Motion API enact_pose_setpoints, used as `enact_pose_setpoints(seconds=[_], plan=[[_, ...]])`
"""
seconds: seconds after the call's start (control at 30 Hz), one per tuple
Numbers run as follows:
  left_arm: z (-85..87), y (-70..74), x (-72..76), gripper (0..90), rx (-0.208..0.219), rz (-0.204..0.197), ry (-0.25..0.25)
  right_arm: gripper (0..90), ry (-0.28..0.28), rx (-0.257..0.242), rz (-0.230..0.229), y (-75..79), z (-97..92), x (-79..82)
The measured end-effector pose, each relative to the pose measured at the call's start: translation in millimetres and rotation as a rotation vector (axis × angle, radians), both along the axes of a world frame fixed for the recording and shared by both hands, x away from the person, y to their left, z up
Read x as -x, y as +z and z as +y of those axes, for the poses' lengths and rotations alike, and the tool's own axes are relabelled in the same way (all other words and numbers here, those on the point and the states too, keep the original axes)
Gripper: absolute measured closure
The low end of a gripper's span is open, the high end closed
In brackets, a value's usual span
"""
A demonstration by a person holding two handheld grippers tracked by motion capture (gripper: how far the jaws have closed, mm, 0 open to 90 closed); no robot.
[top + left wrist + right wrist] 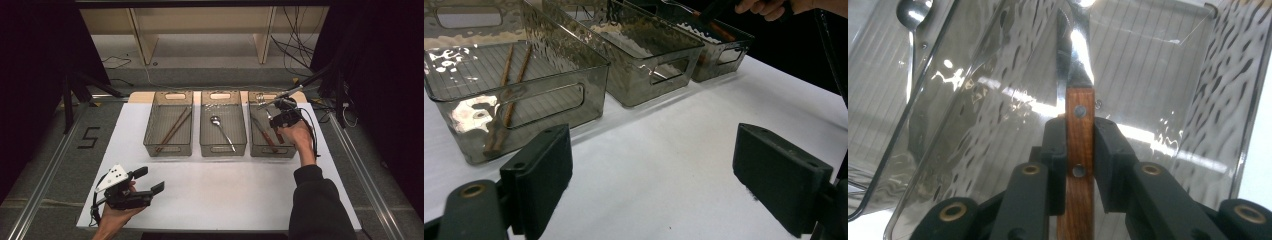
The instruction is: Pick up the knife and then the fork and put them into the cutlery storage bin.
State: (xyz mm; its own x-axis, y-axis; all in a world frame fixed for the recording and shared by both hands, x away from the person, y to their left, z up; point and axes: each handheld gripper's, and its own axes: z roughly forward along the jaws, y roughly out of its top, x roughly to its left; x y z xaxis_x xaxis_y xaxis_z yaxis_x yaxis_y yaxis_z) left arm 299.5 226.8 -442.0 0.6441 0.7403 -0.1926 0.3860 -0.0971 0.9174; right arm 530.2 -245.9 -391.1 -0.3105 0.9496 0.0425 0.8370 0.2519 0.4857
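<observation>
My right gripper [1079,165] is clenched on the wooden handle of a knife [1079,130], both pads pressed flat against the handle's sides between its two rivets, so that the blade runs straight ahead along the gripper's own axis; I judge this end-on hold to have been chosen so the blade can be steered lengthwise into the long, narrow right bin [292,145] without catching its walls. In the high view that gripper [274,120] hangs over the right bin, where the knife [271,121] stands clear of a second wood-handled utensil [267,137] lying along the bin floor; whether the blade tip touches the floor I cannot tell. The sorting logic is legible from the row of three smoked, clear-walled bins at the far side of the white table [215,190]: the middle bin [223,145] holds a single spoon [221,131], and the left bin [167,147] holds a pair of chopsticks [173,129] laid lengthwise, each kind kept to its own compartment. The bins stand just beside one another with handle cut-outs facing near and far, presumably for easy reach from my side. My left gripper [152,181] rests at the near left of the table, well apart from the bins, its jaws released and wide with nothing between them, as the left gripper view [651,175] confirms; I read it as parked, kept out of the working hand's path.
</observation>
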Motion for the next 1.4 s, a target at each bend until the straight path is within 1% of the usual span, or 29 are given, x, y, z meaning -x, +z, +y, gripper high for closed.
enact_pose_setpoints(seconds=[0.27,0.4,0.43,0.5,0.57,0.6,0.73,0.9,1.1,1.23,1.4], plan=[[0.2,0.1,0.1,15.8,0.0,0.0,-0.001,77.1,0.004,0.002,0.019,-5.0,2.4,-0.4],[0.0,0.0,0.0,15.8,0.004,0.0,0.002,76.7,0.015,0.009,0.041,-9.4,4.9,-0.8],[0.1,0.0,0.0,15.8,0.004,0.0,0.002,76.1,0.014,0.007,0.052,-10.4,5.7,-1.0],[0.1,0.1,0.1,15.8,0.004,-0.001,0.002,75.3,0.02,-0.001,0.048,-11.6,6.5,-0.9],[0.1,0.1,0.0,15.8,0.005,0.0,0.003,70.3,0.03,-0.018,0.044,-11.2,6.6,-0.8],[0.1,0.0,0.0,15.8,0.004,0.0,0.003,69.7,0.03,-0.02,0.045,-10.1,6.7,-0.7],[0.1,0.1,0.0,15.8,0.003,0.0,0.002,67.5,0.034,-0.038,0.025,-4.7,5.5,2.1],[0.3,0.1,0.1,15.8,-0.001,0.0,0.0,62.1,0.042,-0.043,0.007,-1.4,4.0,7.1],[-0.1,-0.1,0.0,15.8,-0.002,0.002,0.0,51.0,0.067,-0.077,-0.024,1.6,5.0,17.3],[-0.1,-0.1,0.1,15.8,-0.002,0.002,0.0,43.0,0.088,-0.109,-0.057,4.0,6.8,26.5],[-0.9,-0.3,-0.1,15.8,-0.002,0.004,-0.002,36.0,0.114,-0.141,-0.098,8.8,10.9,39.9]])
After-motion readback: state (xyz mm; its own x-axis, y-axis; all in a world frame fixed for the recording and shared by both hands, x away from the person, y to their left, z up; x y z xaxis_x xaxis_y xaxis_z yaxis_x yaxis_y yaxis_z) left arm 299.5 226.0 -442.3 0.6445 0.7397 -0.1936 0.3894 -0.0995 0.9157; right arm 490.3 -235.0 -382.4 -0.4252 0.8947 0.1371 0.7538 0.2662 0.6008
